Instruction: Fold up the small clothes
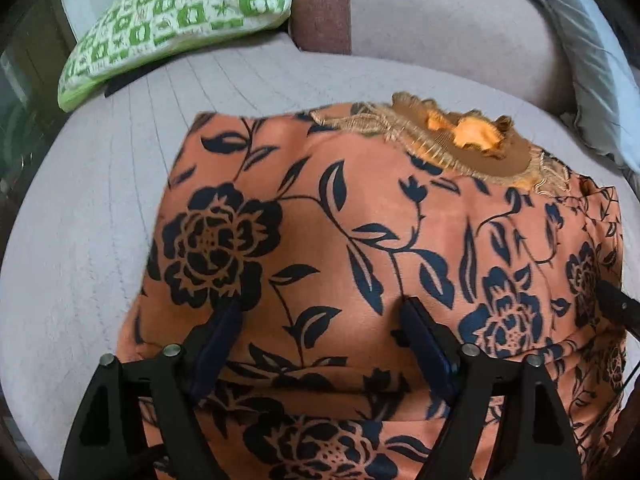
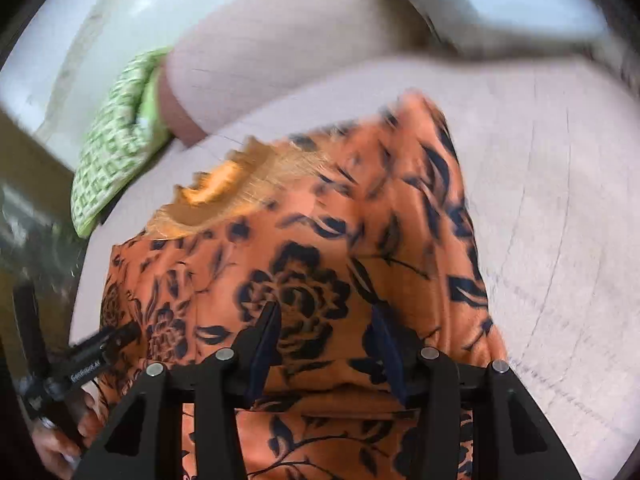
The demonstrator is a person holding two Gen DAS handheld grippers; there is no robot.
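Only right view: hand (image 2: 60,440), floral garment (image 2: 320,240)

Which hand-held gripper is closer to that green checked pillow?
Left. The left hand-held gripper is over the half of the orange flowered garment on the green pillow side; the right hand-held gripper is over the other half, beyond the left.

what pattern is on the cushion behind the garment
The cushion has a green and white checked print; the left wrist view shows it best.
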